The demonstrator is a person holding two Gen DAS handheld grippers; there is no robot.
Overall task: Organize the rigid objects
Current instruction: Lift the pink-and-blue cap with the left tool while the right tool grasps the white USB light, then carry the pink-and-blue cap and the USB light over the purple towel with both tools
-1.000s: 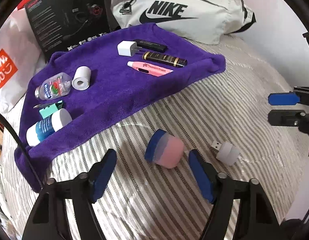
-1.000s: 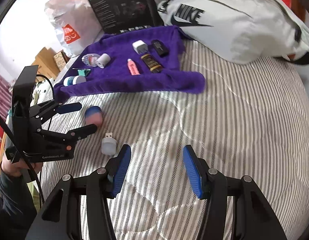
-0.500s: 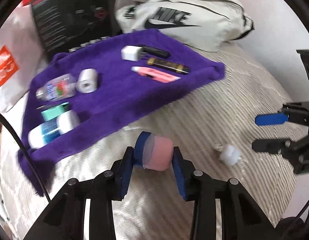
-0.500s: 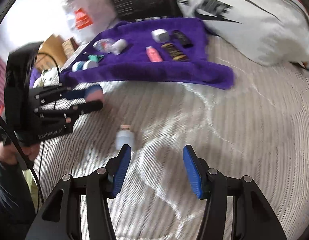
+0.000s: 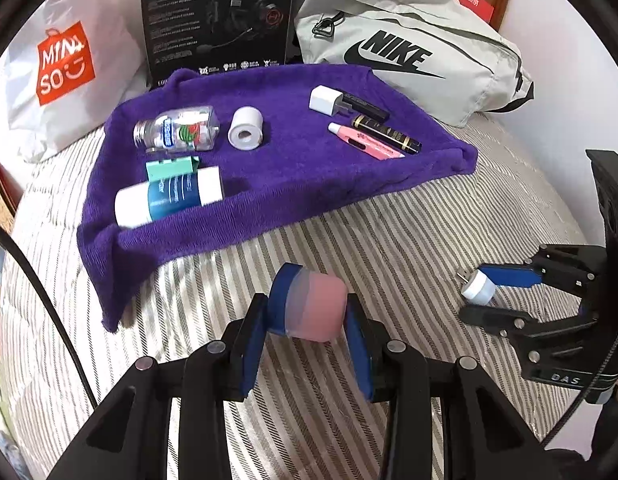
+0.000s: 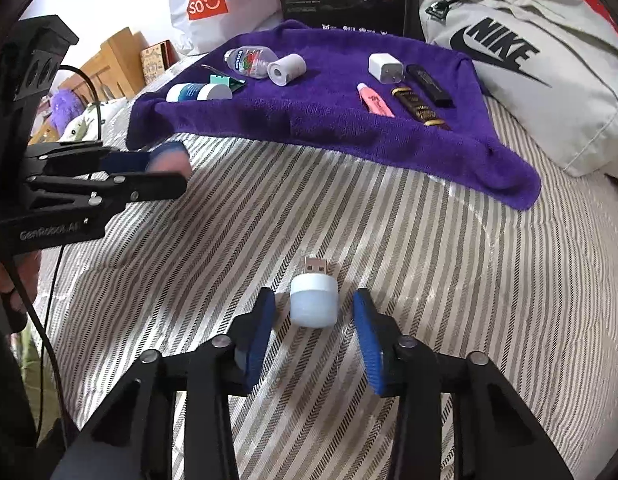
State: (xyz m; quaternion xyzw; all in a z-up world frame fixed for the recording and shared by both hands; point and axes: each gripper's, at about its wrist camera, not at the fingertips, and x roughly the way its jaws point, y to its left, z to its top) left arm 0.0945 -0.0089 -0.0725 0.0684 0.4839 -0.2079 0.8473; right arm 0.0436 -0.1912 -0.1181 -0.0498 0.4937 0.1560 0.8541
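Observation:
My left gripper is shut on a pink jar with a blue lid, held just above the striped bed cover; in the right wrist view the same jar shows blurred between the left fingers. My right gripper stands open around a small white USB light that lies on the cover, its plug pointing away; the light also shows in the left wrist view. A purple towel carries a clear bottle, a white roll, a white-and-blue tube, a white charger, a pink tube and a black-gold tube.
Behind the towel stand a black headset box, a white shopping bag and a grey Nike bag. A black cable trails at the left. Wooden furniture stands beyond the bed's left side.
My left gripper closed on the pink jar and lifted it slightly toward the towel. My right gripper moved left and forward until its open fingers flank the USB light.

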